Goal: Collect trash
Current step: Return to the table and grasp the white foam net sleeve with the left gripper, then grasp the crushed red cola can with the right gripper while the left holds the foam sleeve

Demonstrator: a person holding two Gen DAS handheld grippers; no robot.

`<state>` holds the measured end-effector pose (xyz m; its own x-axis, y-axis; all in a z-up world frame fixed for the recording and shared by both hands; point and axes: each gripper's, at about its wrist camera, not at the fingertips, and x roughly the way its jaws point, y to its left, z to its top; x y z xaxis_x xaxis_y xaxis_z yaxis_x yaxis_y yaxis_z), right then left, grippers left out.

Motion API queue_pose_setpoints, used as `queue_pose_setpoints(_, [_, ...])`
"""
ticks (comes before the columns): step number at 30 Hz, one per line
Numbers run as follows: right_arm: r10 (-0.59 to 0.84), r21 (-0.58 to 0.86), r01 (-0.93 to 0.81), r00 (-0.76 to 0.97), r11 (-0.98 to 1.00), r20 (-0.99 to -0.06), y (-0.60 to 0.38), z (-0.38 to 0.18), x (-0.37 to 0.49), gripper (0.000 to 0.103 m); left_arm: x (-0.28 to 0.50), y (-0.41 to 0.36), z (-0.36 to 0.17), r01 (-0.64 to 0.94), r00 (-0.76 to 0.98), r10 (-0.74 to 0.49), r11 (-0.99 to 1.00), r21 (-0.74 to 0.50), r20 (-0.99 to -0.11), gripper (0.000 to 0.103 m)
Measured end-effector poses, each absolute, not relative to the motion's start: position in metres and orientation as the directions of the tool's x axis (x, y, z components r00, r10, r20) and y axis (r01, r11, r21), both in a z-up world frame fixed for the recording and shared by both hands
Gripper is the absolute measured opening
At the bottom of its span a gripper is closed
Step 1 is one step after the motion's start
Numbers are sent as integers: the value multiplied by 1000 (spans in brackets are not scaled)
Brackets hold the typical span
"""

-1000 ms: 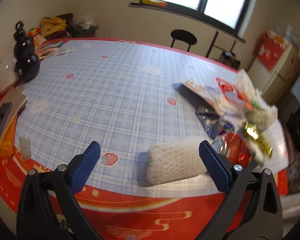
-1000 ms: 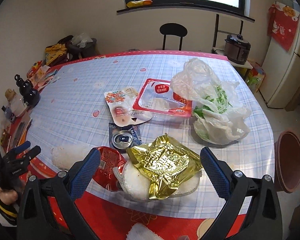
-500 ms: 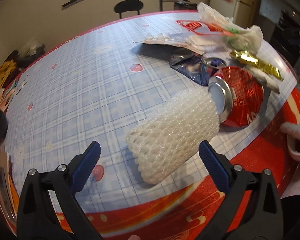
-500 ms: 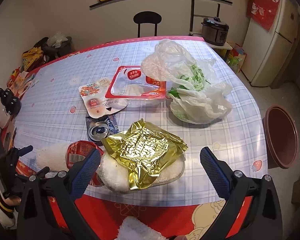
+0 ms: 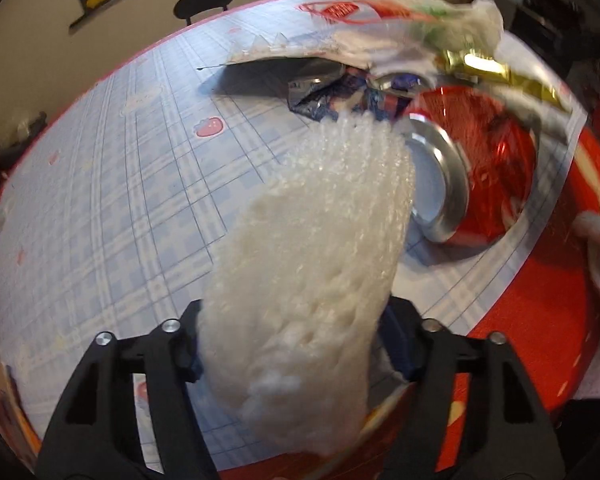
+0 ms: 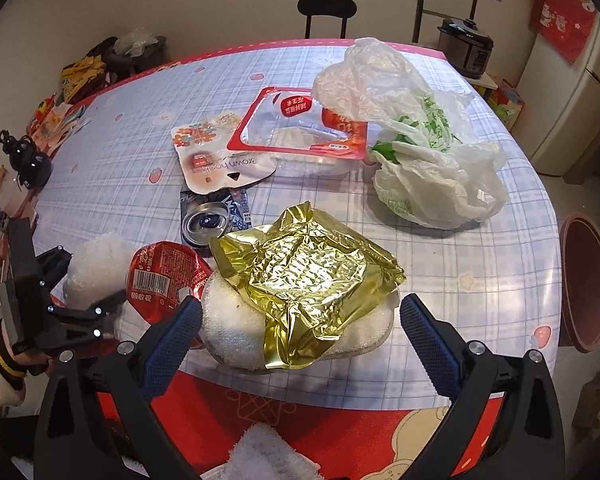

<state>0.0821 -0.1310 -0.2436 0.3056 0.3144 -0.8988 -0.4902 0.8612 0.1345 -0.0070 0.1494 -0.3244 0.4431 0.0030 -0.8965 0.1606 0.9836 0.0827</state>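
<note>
1. At the table's near left edge, your left gripper (image 5: 290,344) has just been closing and now squeezes the white foam net sleeve (image 5: 312,264). It looks light and squashy; a mid-body hold suits it.
2. Beside it lies a red cup lid (image 6: 166,276).
3. Further right, your right gripper (image 6: 300,332) stands wide apart, empty, above the crinkly gold wrapper (image 6: 304,276); pinch an edge.

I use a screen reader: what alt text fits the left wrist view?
The left gripper has just closed its fingers on a white foam net sleeve at the edge of the checked table, beside a red can.
</note>
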Motion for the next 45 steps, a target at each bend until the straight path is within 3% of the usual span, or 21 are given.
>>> queue_pose_setpoints(2, [312, 127, -517, 290, 847, -904, -126, -249, 84, 93, -8, 156, -325, 121, 442, -35, 992, 21, -896, 50])
queue_pose_setpoints(5, [303, 102, -568, 272, 817, -913, -113, -257, 87, 88, -14, 169, -321, 36, 468, -73, 997, -63, -881, 45])
queue_pose_setpoints(12, [257, 63, -609, 237, 790, -937, -94, -278, 95, 81, -42, 201, -298, -184, 586, -156, 930, -319, -795, 43])
queue_pose_setpoints(16, [294, 138, -557, 200, 819, -935, -97, -284, 108, 83, -60, 206, -282, -211, 648, -196, 882, -420, -736, 43])
queue_pose_setpoints(18, [289, 148, -533, 191, 833, -938, -97, -289, 115, 92, -64, 205, -274, -196, 657, -198, 887, -419, -727, 43])
queue_pose_setpoints(21, [285, 150, -530, 182, 834, -941, -94, -297, 120, 98, -66, 201, -265, -187, 667, -195, 890, -415, -719, 43])
queue_pose_setpoints(28, [213, 47, -594, 212, 803, -954, -83, -314, 131, 98, -70, 195, -259, -200, 674, -197, 879, -433, -712, 43])
queue_pose_setpoints(45, [195, -7, -670, 226, 742, -954, -78, -331, 138, 99, -68, 178, -261, -212, 671, -188, 878, -428, -717, 43])
